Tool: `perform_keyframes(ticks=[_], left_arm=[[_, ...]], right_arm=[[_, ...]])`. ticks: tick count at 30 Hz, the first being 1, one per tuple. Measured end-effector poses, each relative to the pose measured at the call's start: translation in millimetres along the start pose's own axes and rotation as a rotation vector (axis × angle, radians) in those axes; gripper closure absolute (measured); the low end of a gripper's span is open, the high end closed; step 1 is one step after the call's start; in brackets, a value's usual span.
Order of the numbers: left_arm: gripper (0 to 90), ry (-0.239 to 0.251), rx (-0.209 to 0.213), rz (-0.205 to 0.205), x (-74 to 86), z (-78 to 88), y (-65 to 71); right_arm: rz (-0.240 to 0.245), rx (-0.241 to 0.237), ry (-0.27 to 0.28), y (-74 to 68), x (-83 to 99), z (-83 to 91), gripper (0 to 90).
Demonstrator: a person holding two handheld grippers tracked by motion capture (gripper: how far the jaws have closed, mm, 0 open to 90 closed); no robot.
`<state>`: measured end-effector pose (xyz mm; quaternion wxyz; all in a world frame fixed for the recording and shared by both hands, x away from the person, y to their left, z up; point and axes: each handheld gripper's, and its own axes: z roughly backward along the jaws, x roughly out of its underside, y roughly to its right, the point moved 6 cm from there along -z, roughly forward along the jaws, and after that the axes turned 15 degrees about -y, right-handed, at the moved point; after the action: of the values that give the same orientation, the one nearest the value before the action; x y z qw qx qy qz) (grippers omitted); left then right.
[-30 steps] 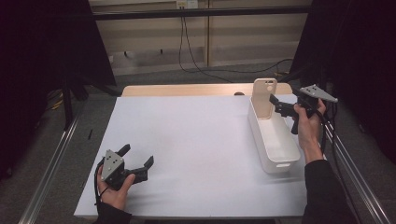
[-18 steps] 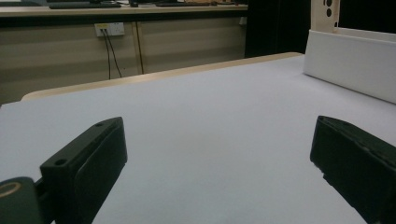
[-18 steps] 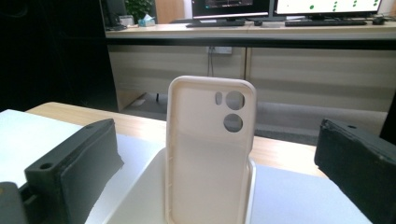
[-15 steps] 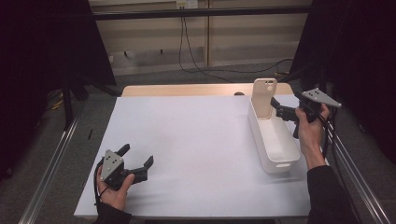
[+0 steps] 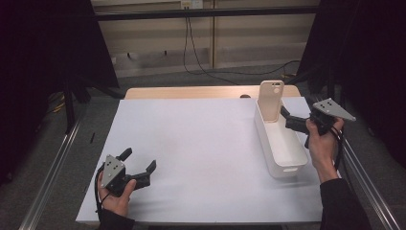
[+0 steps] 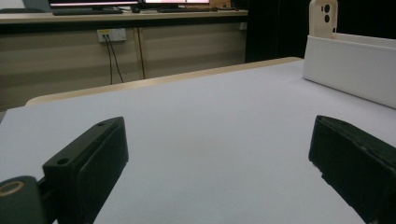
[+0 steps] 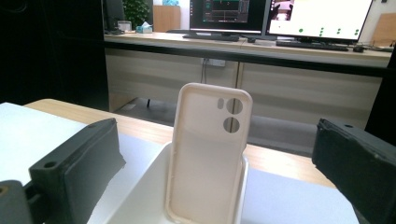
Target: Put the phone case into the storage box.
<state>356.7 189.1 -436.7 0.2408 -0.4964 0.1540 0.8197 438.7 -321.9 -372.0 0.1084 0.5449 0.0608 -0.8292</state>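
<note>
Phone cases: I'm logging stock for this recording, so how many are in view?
1. A beige plastic phone case stands upright at the far end of the long white plastic bin, just ahead of the open right gripper. The bin's near wall could hide something flat.

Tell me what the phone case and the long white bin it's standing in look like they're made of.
Phone case: probably soft silicone or rubbery plastic, matte cream, with a rounded raised lip and no glare. Bin: likely rigid molded plastic, smooth white with a faint sheen, thin even walls and a cut-out handle slot at its near end.

The phone case's foot is cut off at the right gripper view's bottom edge.
</note>
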Motion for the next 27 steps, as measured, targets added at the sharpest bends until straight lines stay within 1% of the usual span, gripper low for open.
perform_keyframes(ticks=[4,6,8,10,13,16,17,20,22,24,26,27], left_arm=[[4.5,-0.001,0.0,-0.009,-0.2,1.1,1.7],[4.5,-0.002,-0.003,-0.007,0.0,1.1,1.3],[4.5,-0.001,-0.003,-0.003,0.2,0.8,0.8],[4.5,-0.007,-0.007,-0.007,0.8,0.4,-0.2],[4.5,-0.005,-0.009,-0.004,0.5,0.2,-0.1],[4.5,-0.005,-0.008,-0.006,0.8,0.7,0.0],[4.5,-0.005,-0.01,-0.006,1.0,0.8,-0.3],[4.4,-0.006,-0.013,0.001,1.3,0.4,-0.9],[4.3,-0.01,-0.014,0.006,1.2,-0.7,-0.6],[4.3,-0.016,-0.007,-0.001,1.4,-1.7,0.9],[4.3,-0.013,-0.008,-0.001,1.4,-0.8,1.8],[4.3,-0.015,-0.009,-0.001,1.6,-0.4,1.5]], right_arm=[[0.004,0.008,-0.006,-1.0,4.8,7.7,0.0],[-0.001,0.005,0.0,-2.4,6.1,12.4,0.0],[0.008,0.009,0.004,-3.3,6.8,17.6,0.0],[0.003,0.009,0.01,-3.9,7.6,22.8,0.0],[-0.007,-0.001,0.021,-5.2,9.7,29.0,0.0],[-0.013,0.0,0.016,-6.3,15.0,33.8,0.0],[-0.026,-0.003,0.02,-6.9,16.6,36.0,0.0],[-0.028,0.002,0.026,-7.8,21.6,42.7,0.0],[-0.033,0.014,0.022,-6.4,25.3,46.3,0.0],[-0.037,0.016,0.006,-4.9,28.9,47.5,0.1],[-0.049,0.014,0.005,-3.9,31.7,49.9,0.1],[-0.047,0.015,0.006,-3.8,32.9,51.8,0.1]])
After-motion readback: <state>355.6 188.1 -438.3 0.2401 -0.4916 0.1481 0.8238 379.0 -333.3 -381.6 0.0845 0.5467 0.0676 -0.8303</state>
